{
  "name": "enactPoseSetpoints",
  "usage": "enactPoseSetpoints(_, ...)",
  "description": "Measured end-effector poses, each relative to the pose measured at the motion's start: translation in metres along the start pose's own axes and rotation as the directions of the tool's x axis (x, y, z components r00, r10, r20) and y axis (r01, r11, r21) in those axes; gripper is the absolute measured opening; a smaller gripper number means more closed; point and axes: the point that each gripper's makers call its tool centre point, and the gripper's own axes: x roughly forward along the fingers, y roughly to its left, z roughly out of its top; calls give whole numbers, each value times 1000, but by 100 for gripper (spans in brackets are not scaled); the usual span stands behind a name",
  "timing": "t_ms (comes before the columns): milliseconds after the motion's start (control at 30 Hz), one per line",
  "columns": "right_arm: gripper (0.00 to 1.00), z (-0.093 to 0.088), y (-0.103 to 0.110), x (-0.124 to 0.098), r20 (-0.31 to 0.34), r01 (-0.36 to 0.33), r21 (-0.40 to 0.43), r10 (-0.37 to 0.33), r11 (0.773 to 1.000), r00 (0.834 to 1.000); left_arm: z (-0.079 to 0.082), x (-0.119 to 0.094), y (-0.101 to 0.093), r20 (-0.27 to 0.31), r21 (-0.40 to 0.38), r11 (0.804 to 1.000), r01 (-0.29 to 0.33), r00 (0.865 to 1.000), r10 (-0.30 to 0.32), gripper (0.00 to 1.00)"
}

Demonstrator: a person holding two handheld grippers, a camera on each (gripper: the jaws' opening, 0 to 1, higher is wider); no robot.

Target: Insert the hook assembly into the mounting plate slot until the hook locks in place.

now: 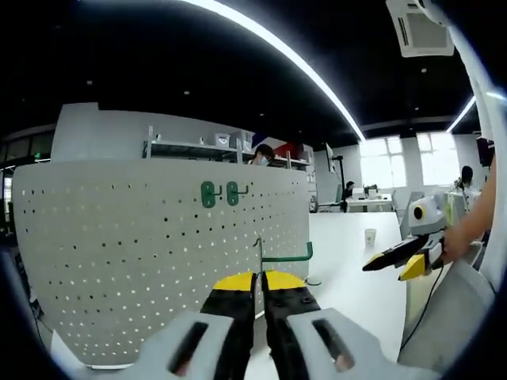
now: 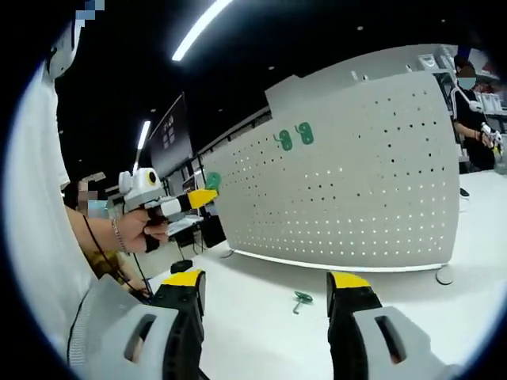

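A white pegboard (image 1: 142, 261) stands upright on the white table, with two green hook plates (image 1: 220, 193) mounted near its top edge. My left gripper (image 1: 260, 279) is shut on a green wire hook (image 1: 287, 256), held just in front of the board's right part. In the right gripper view the same gripper (image 2: 202, 198) comes in from the left with the green hook (image 2: 212, 180) at its tip, beside the pegboard (image 2: 356, 190) and its two plates (image 2: 294, 137). My right gripper (image 2: 266, 281) is open and holds nothing. Below it, another green hook (image 2: 302, 299) lies on the table.
A paper cup (image 1: 370, 236) stands on the table (image 1: 348, 269) to the right of the board. The right gripper (image 1: 392, 265) hovers at the right, held by a hand. A shelf (image 1: 198, 149) and people are behind the board. The board's foot (image 2: 445, 275) rests on the table.
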Motion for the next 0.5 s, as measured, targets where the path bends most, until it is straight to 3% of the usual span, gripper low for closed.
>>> enactPoseSetpoints(33,59,10,2,0,44,-6,-1,6,1000,999,0,0,0,1,-2,1000,0,1000,0,3)
enactPoseSetpoints(200,58,20,5,1,72,-16,-7,17,1000,997,0,0,-1,-2,1,1000,0,1000,0,3)
enactPoseSetpoints(500,55,24,15,18,65,-65,-16,65,998,996,-2,-1,-1,-6,-5,1000,-6,1000,6,3)
